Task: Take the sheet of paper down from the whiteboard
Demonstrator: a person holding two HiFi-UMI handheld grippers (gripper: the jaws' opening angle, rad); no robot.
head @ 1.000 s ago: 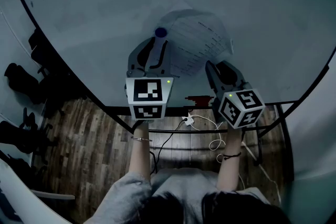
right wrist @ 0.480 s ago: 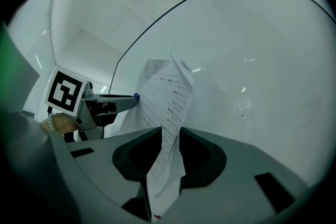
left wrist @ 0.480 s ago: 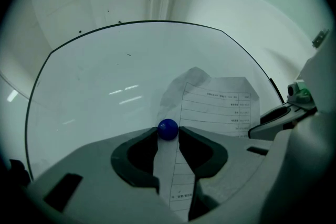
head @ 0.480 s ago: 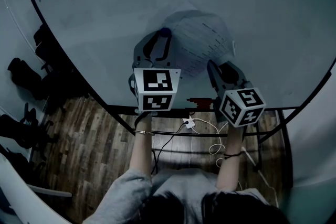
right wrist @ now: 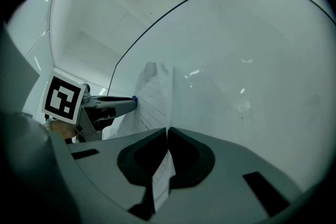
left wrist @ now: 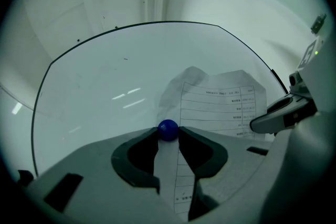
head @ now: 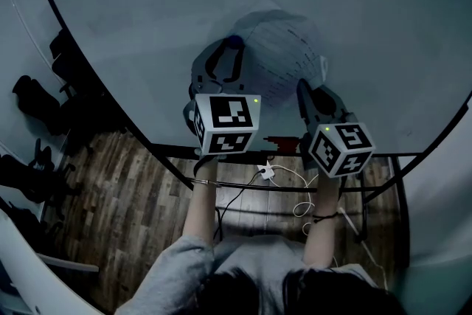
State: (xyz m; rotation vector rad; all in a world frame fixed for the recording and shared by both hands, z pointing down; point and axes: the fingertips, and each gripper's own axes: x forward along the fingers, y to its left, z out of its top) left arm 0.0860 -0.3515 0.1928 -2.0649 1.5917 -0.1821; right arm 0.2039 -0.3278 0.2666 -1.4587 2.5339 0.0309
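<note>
A printed sheet of paper [head: 284,55] lies crumpled against the whiteboard [head: 147,4]. My left gripper [head: 234,48] is shut on a blue ball magnet [left wrist: 168,129] at the sheet's left edge. In the left gripper view the sheet [left wrist: 220,107] spreads to the right of the magnet. My right gripper [head: 302,88] is shut on the sheet's lower right edge; in the right gripper view the paper [right wrist: 157,97] runs between the jaws and bows away from the board. The left gripper [right wrist: 131,100] shows there at the left, its tips on the magnet.
The whiteboard's black frame [head: 243,158] runs under both grippers. Below it lie a wood floor [head: 125,195], white cables with a plug block [head: 267,170] and a red object [head: 280,142]. Dark chairs [head: 33,107] stand at the left.
Both grippers have shifted slightly right and up along the board. The left gripper has closed in over the blue magnet, and the sheet has bunched up more.
</note>
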